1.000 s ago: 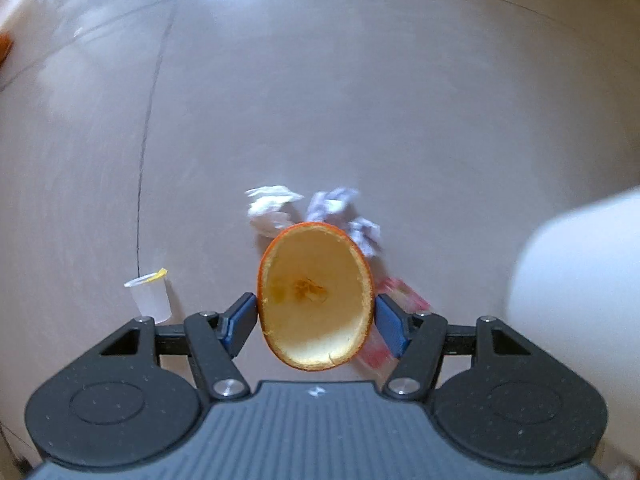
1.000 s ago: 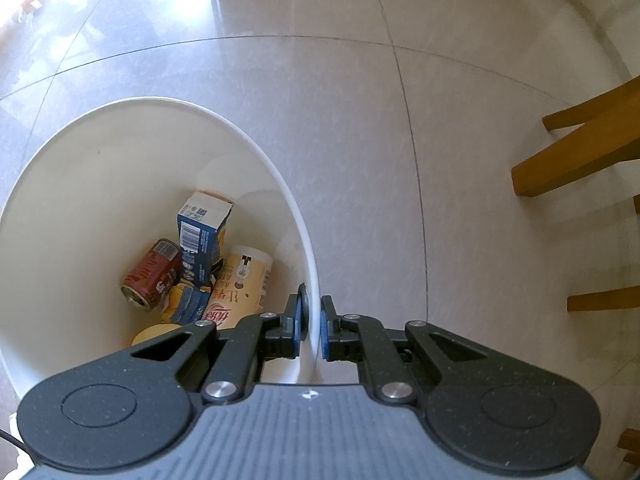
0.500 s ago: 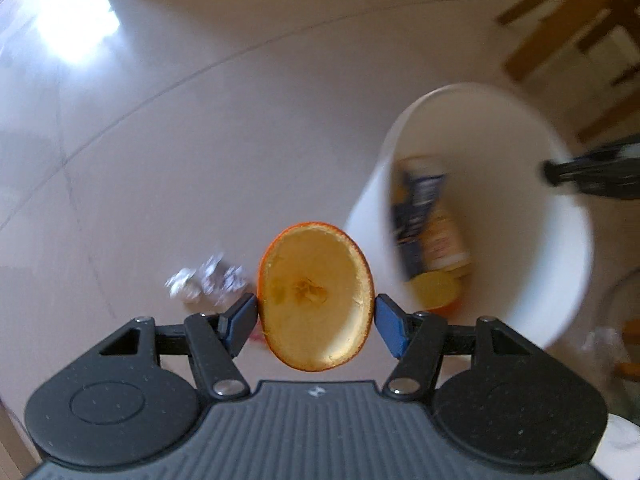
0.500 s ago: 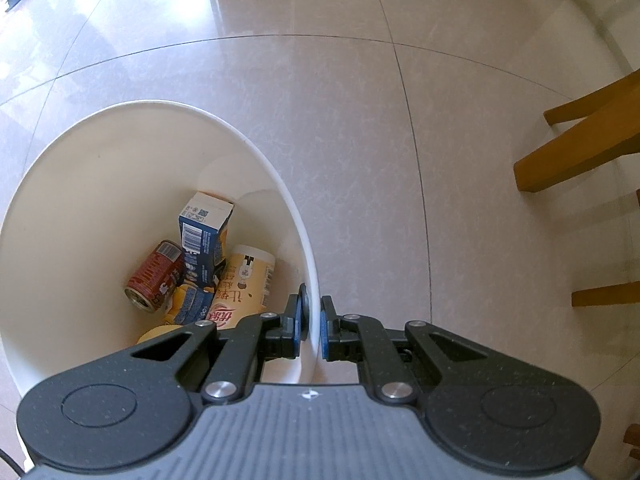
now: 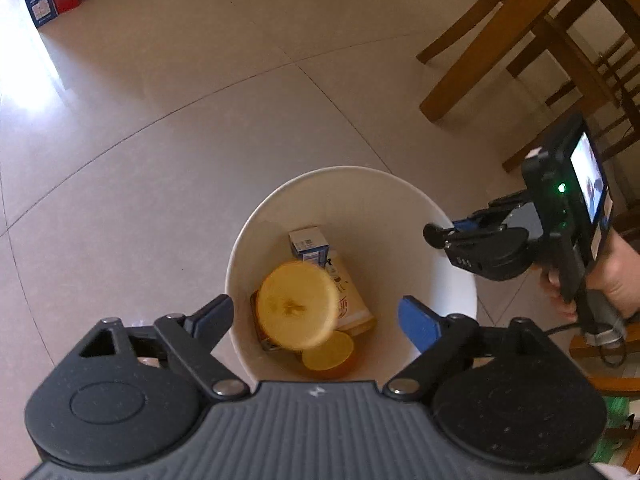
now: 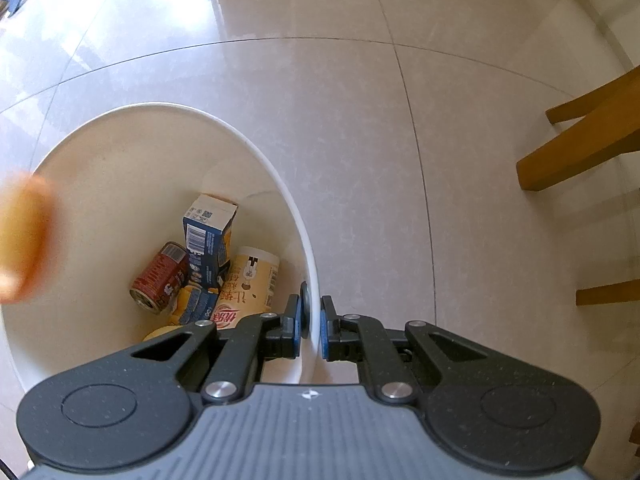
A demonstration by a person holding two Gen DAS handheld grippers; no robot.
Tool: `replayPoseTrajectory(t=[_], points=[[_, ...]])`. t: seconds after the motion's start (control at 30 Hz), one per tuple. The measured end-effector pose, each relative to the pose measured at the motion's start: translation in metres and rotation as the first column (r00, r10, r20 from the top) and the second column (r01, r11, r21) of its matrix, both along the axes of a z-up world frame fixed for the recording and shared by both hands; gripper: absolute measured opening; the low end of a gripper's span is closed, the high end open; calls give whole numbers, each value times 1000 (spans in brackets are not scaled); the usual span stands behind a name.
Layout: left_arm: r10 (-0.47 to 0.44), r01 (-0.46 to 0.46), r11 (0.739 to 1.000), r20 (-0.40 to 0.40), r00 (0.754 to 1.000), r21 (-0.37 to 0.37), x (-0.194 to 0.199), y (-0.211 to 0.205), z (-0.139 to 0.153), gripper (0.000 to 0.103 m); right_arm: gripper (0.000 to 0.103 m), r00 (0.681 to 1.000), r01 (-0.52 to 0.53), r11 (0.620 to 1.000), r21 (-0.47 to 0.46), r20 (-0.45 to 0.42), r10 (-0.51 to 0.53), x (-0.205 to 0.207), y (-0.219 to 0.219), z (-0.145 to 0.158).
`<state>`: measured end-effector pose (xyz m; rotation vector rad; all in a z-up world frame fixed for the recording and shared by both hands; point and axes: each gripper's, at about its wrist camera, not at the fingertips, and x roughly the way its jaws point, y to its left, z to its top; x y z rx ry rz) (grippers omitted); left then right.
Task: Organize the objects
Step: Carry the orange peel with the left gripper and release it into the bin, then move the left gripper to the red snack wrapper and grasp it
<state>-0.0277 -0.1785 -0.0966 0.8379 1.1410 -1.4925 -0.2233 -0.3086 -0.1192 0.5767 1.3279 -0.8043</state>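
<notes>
Left gripper (image 5: 316,318) jaws had just been opening, now wide and empty; peel (image 5: 297,311) loose between them over the bin (image 5: 448,240). Right gripper (image 6: 311,330) jaws clamped on bin rim. Can (image 6: 160,278), carton (image 6: 208,236) inside.

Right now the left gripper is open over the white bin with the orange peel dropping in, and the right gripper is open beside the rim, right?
Not quite: in the right wrist view the right gripper is shut on the white bin's rim.
</notes>
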Motion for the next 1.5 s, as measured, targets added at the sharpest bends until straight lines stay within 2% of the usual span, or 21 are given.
replayPoseTrajectory(t=[0.13,0.27,0.47,0.63,0.83,1.07,1.3,1.5], points=[[36,-36,999,-7,999,18,6,2,2,89,11,1000,-14,1000,-5,0,14,1,3,1],[73,-73,997,33,997,19,17,8,2,89,11,1000,-7,1000,-4,3,7,1,3,0],[191,-192,981,60,980,21,59,12,0,90,11,1000,3,1000,-2,4,-3,1,2,0],[289,-290,957,47,956,14,83,20,-10,90,11,1000,8,1000,-5,4,-8,1,2,0],[334,-333,943,39,942,-29,98,46,-39,90,11,1000,6,1000,-9,2,-6,1,3,-1],[356,-357,934,62,932,-8,102,80,-114,90,11,1000,3,1000,-21,-1,-3,2,6,-2],[244,-252,967,163,956,32,91,97,-190,89,11,1000,-2,999,-41,-7,2,3,10,-3],[271,-288,954,168,948,84,97,98,-253,87,12,1000,-12,998,-58,-14,11,4,13,-3]])
